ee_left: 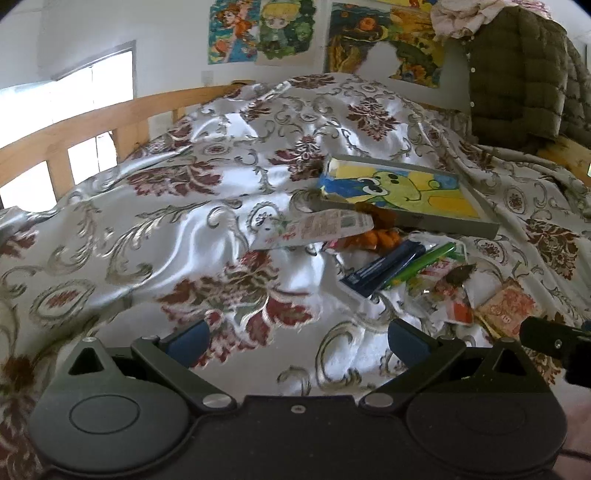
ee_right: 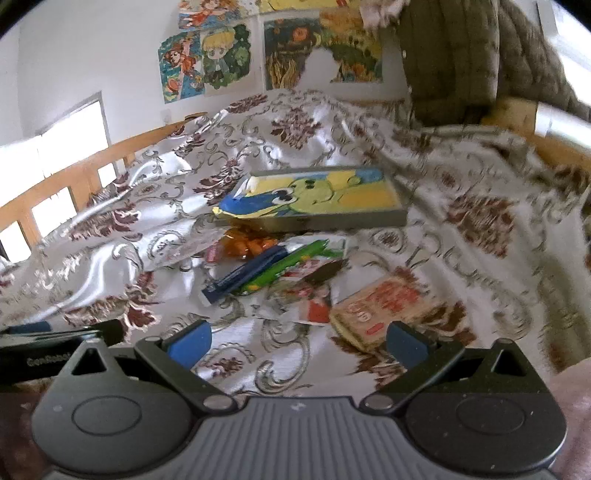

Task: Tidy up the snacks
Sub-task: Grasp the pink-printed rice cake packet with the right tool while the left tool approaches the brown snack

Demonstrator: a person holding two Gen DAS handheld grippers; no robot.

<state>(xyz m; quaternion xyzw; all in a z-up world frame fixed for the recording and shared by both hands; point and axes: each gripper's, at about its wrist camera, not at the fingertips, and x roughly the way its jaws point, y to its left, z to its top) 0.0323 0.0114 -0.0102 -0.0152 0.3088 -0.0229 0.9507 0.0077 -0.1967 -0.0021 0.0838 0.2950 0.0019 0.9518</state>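
Note:
A pile of snacks lies on a floral satin cloth: a blue packet, a green packet, an orange sweets bag, a white printed packet, red-white wrappers and a tan biscuit pack. A grey box with a green cartoon lid sits behind them. My left gripper is open and empty, short of the pile. My right gripper is open and empty, its right finger beside the biscuit pack.
The cloth is rumpled and rises behind the box. A wooden rail runs along the left. A dark quilted jacket hangs at the back right. Drawings are on the wall. The left gripper shows at the right wrist view's left edge.

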